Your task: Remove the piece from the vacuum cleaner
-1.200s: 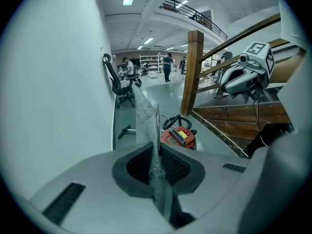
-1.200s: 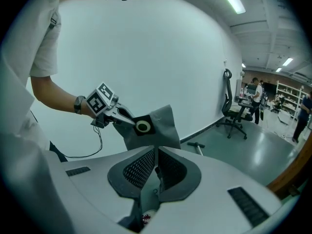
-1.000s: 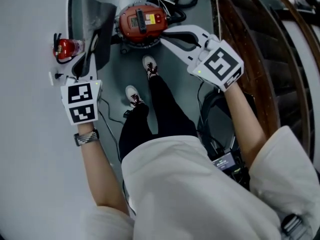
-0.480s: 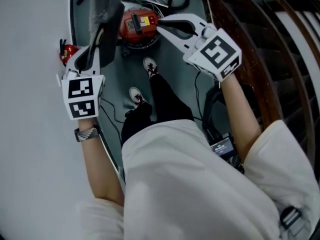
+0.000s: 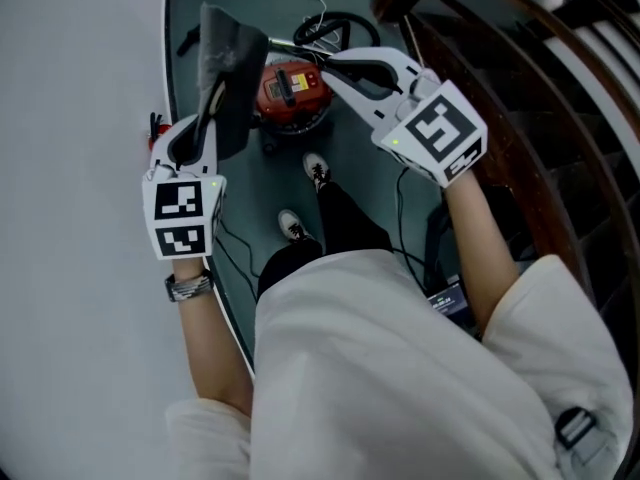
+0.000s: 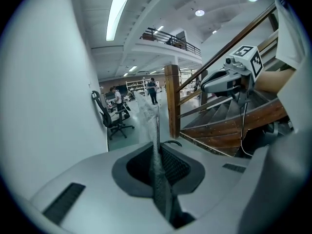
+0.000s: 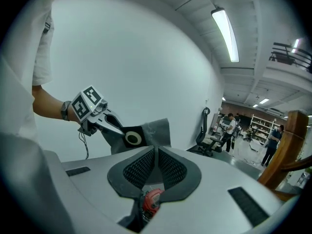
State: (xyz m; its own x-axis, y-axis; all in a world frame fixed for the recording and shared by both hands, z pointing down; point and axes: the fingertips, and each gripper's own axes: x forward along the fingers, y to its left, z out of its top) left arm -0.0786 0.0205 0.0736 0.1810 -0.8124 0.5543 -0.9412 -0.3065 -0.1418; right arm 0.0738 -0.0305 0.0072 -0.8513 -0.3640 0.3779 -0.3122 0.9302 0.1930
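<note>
I find the left tongs [image 5: 207, 108] clenched on the grey fabric dust bag with a black collar [image 5: 228, 53]. In the left gripper view the bag [image 6: 156, 145] runs edge-on between the ribbed pads [image 6: 174, 165], pinched tight. The bag is held in the air, clear of the grey-green floor [image 5: 365, 183], beside the white wall [image 5: 80, 118] and apart from the red round vacuum cleaner [image 5: 292, 88].

The vacuum cleaner stands on the floor between the foot of the wall and the brown wooden staircase [image 5: 520, 98], just ahead of my shoes.

The right tongs [image 5: 335, 63] are clenched with nothing between them. In the right gripper view they [image 7: 155, 167] meet on the centre line; below them the vacuum cleaner [image 7: 152, 201] shows red, and beyond them the bag [image 7: 153, 130] displays a pale ring on its collar.
</note>
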